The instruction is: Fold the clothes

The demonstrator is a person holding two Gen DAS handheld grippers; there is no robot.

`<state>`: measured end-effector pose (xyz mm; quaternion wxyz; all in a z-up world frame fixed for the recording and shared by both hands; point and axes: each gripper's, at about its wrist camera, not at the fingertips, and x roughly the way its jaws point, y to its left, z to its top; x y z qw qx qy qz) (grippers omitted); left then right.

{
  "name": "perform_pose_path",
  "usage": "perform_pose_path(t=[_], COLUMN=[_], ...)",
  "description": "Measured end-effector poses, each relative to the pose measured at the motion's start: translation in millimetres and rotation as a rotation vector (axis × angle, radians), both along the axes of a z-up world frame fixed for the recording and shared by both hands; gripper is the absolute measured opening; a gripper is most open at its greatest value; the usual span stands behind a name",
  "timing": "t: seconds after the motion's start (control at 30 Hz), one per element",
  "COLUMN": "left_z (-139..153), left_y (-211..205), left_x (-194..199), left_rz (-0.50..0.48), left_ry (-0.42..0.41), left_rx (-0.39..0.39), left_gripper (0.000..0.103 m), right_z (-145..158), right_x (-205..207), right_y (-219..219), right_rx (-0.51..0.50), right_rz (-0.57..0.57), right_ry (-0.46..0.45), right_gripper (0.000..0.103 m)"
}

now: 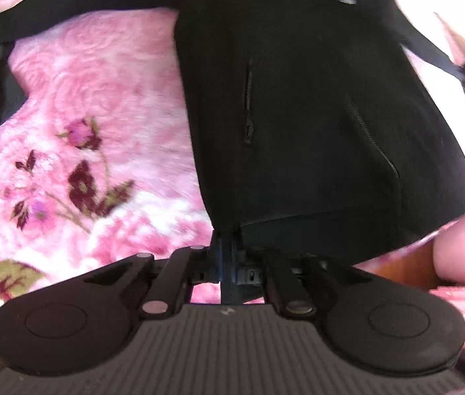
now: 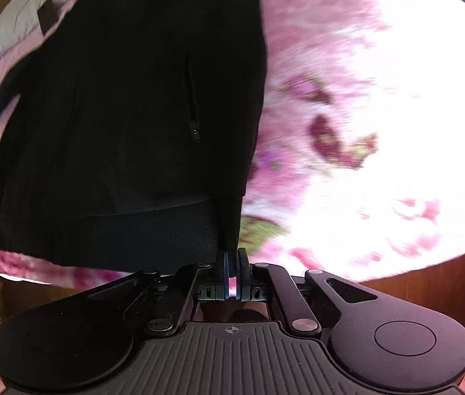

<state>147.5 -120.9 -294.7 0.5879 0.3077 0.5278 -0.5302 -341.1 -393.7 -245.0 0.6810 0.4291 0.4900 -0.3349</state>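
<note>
Black jacket flat on pink blanket | left gripper – right gripper – both pinching hem

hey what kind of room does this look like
Probably a bedroom: a black jacket is spread on a plush pink floral blanket over what seems a bed, with a white pillow-like cushion behind.

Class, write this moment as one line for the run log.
phase: holding hem | left gripper: shut on jacket | right gripper: shut on jacket | surface: pink floral blanket

pink floral blanket; sunlit
</note>
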Motion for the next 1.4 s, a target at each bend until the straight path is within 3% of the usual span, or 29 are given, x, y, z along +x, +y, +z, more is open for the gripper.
perform_pose_path(t=[0.1, 0.2, 0.33, 0.37, 0.4, 0.47, 0.57, 0.83, 0.97, 1.17, 1.4], left_z=[-16.2, -42.3, -30.7, -24.4, -18.6, -7.1, 7.5, 39.7, 49.0, 35.7, -6.4], left_y=[8.3, 12.0, 16.5, 18.2, 18.7, 13.7, -8.8, -150.1, -236.3, -358.3, -475.6], left_x=[-12.7, -16.9, -7.5, -0.9, 6.8, 25.1, 47.8, 85.8, 94.4, 93.1, 96.8], left_rz=[0.014, 0.051, 0.034, 0.034, 0.041, 0.069, 0.075, -0.020, -0.045, -0.110, -0.138], left_ry=[0.030, 0.035, -0.010, -0.026, -0.039, -0.053, -0.069, -0.125, -0.136, -0.100, -0.017], left_rx=[0.037, 0.094, 0.113, 0.112, 0.107, 0.080, 0.027, -0.147, -0.210, -0.252, -0.249], left_gripper=[0.004, 0.005, 0.009, 0.010, 0.011, 0.016, 0.020, 0.038, 0.039, 0.043, 0.049], right_z=[2.0, -22.7, -38.1, -35.4, -32.6, -25.7, -14.3, 14.0, 26.4, -0.5, -26.8], right_x=[-15.7, -16.4, -2.3, 0.8, 3.9, 15.9, 37.1, 96.1, 163.7, 251.9, 314.7], right_y=[-1.5, -5.6, -14.6, -17.8, -21.0, -33.7, -56.3, -119.0, -172.1, -249.5, -340.6], right_rx=[-0.011, 0.013, -0.005, -0.024, -0.044, -0.079, -0.131, -0.265, -0.302, -0.296, -0.235], right_rz=[0.007, 0.008, 0.029, 0.034, 0.039, 0.046, 0.057, 0.090, 0.159, 0.275, 0.321], right_ry=[0.038, 0.063, 0.143, 0.177, 0.212, 0.211, 0.172, 0.061, -0.057, -0.170, -0.237], right_gripper=[0.001, 0.001, 0.005, 0.015, 0.034, 0.056, 0.056, 0.056, 0.056, 0.056, 0.056])
